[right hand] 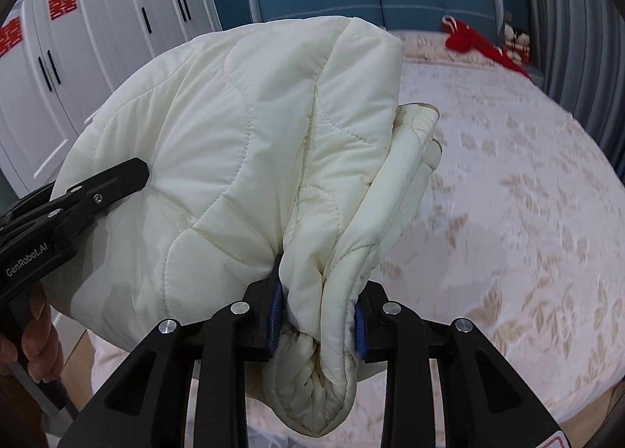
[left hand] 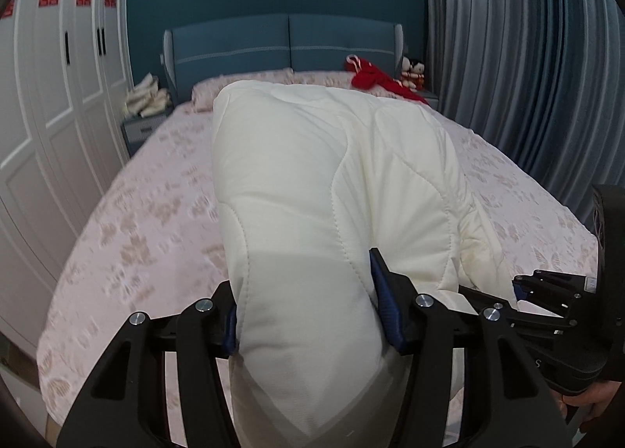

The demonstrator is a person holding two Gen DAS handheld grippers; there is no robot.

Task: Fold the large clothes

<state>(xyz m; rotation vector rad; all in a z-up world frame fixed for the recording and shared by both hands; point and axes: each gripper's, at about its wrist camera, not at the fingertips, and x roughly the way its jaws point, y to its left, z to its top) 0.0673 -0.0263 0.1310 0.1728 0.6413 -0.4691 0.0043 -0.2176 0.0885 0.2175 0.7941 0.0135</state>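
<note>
Clamped between the blue pads [left hand: 384, 307] of the left gripper [left hand: 308, 315] is a thick fold of a cream quilted jacket [left hand: 312, 182], which bulges up and forward from the jaws and fills the middle of the left wrist view. Below the jaws a further flap of the same garment hangs down past the black linkages. To the right of this tool, the right gripper [left hand: 547, 291] is seen side-on, its fingers buried in the jacket's edge.

From the right wrist view, the right gripper [right hand: 318, 315] is likewise closed on the jacket [right hand: 242, 143]: a gathered, elasticated cuff or hem is pinched between its pads [right hand: 275, 315] and droops beneath them. Ahead and to the left of these jaws, the padded body is held raised above the bed, with the left gripper [right hand: 133, 174] reaching in from the left and biting its side. A hand [right hand: 35, 346] is wrapped around that tool's handle.

Beyond both tools a bed [left hand: 156, 182] with a pink floral cover is spread out, ending at a blue headboard [left hand: 281, 41]. A red garment [left hand: 371, 75] lies near the headboard, ahead and to the right. White wardrobes [right hand: 78, 38] with red paper cuttings stand to the left, and a grey-blue curtain [left hand: 508, 57] hangs to the right.
</note>
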